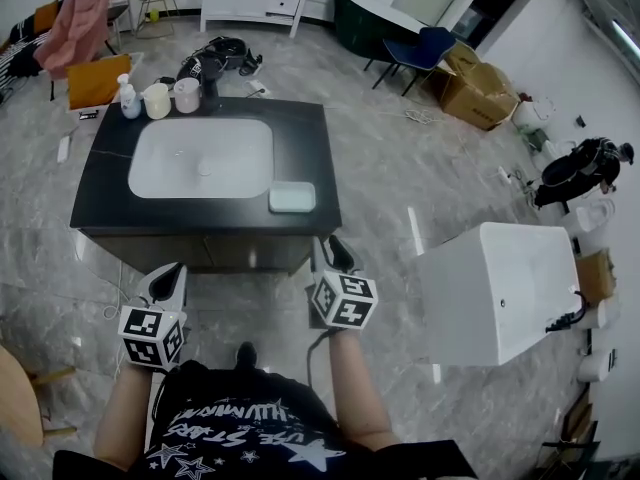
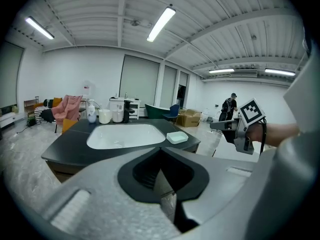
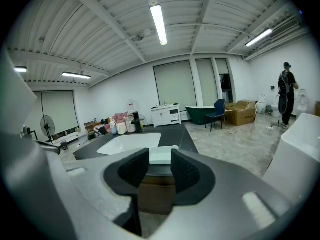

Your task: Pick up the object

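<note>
A pale green soap dish (image 1: pixel 292 197) lies at the front right corner of a black counter (image 1: pixel 300 133) with a white sink (image 1: pixel 202 157). My right gripper (image 1: pixel 340 254) hovers just in front of that corner, short of the counter's edge, open and with nothing between its pads. In the right gripper view the soap dish (image 3: pixel 161 155) shows through the gap of the right gripper (image 3: pixel 160 168), farther off. My left gripper (image 1: pixel 167 280) hangs in front of the counter's left part, shut and holding nothing. The left gripper view shows the left gripper (image 2: pixel 161 173) and the soap dish (image 2: pixel 177 137) to the right.
A pump bottle and two cups (image 1: pixel 157 99) stand at the counter's back left. A white tub (image 1: pixel 500 290) stands on the floor to my right. Farther back are a blue chair (image 1: pixel 422 48), cardboard boxes (image 1: pixel 478 93) and a person (image 1: pixel 585 166).
</note>
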